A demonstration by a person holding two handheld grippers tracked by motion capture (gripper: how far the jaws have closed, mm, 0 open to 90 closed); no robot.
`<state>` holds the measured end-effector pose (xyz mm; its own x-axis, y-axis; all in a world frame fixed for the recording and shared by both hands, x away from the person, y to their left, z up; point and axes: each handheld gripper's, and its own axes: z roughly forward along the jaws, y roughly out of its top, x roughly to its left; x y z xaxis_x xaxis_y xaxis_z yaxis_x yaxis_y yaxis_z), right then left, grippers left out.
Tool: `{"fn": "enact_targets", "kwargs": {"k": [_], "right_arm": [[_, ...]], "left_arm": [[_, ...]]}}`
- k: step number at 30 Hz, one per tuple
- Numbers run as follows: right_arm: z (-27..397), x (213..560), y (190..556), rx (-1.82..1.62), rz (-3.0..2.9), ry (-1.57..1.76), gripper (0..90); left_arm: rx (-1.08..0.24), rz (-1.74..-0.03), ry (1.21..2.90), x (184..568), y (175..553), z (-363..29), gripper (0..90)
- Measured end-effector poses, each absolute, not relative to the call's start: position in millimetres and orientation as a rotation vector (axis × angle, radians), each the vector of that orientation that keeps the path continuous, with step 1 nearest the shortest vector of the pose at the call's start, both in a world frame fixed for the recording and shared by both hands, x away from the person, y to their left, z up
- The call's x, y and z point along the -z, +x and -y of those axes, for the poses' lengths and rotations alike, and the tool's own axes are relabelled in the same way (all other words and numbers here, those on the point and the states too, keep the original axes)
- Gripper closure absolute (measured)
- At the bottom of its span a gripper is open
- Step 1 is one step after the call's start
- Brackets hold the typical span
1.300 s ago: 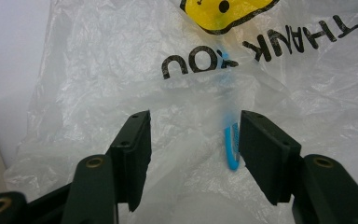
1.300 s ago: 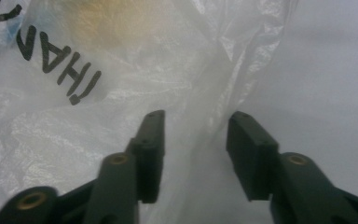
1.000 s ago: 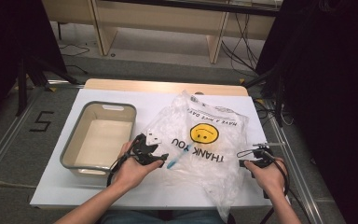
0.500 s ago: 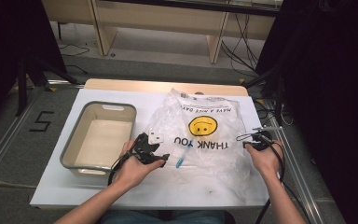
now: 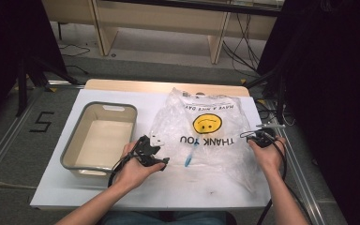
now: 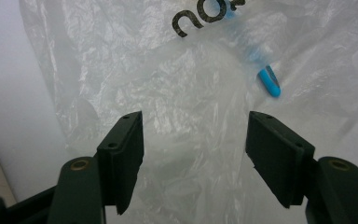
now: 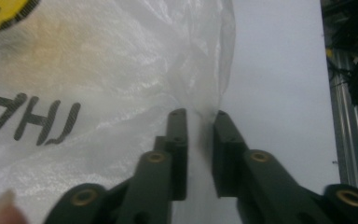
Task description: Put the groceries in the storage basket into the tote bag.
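Observation:
A clear plastic bag (image 5: 218, 157) printed with a yellow smiley and "THANK YOU" lies flat on the white table (image 5: 93, 192). A blue stick-like thing (image 5: 190, 157) lies inside it. My left gripper (image 5: 161, 151) sits at the bag's left edge. In the left gripper view (image 6: 193, 122) its jaws have just been opening and stand wide over the crinkled bag (image 6: 191, 70) without pressing it, with the blue thing (image 6: 269, 83) ahead. My right gripper (image 5: 245, 137) is at the bag's right edge. In the right gripper view (image 7: 199, 114) its jaws have just been opening, and a fold of the bag (image 7: 98, 70) runs loosely between them.
A grey rectangular bin (image 5: 70, 150) with a pale inside stands on the table's left half, right beside my left hand. Cables trail from both grippers. Beyond the table are wooden shelf legs (image 5: 218, 42) and floor cables; dark cloth hangs at both sides.
My right hand has moved away from the table's front edge along the bag's right side. The bag, which drooped over the front, now lies spread flat. My left hand has stayed put.

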<state>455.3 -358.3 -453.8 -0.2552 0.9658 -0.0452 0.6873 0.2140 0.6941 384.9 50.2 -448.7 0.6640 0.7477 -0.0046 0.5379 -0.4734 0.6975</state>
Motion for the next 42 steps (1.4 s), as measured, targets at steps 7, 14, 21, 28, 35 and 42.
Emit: {"fn": "enact_targets", "kwargs": {"k": [7,14,21,28,35,42], "right_arm": [[353,434,426,-0.860,-2.003,1.434,53.5],[348,427,388,-0.942,-2.040,1.392,42.9],[341,433,369,-0.962,-2.107,1.346,39.4],[338,437,365,-0.966,-2.125,1.335,37.8],[340,439,364,-0.970,-2.114,1.344,37.6],[342,438,363,-0.979,-2.101,1.356,37.6]], "left_arm": [[-0.384,-0.990,2.202,451,379,-51,35.5],[-0.383,-0.990,2.218,451,373,-51,35.4],[-0.371,-1.001,2.221,450,368,-53,32.9],[-0.379,-1.015,2.225,451,367,-54,30.6],[-0.372,-1.019,2.230,452,367,-53,29.7],[-0.376,-1.022,2.226,452,367,-53,29.1]]}}
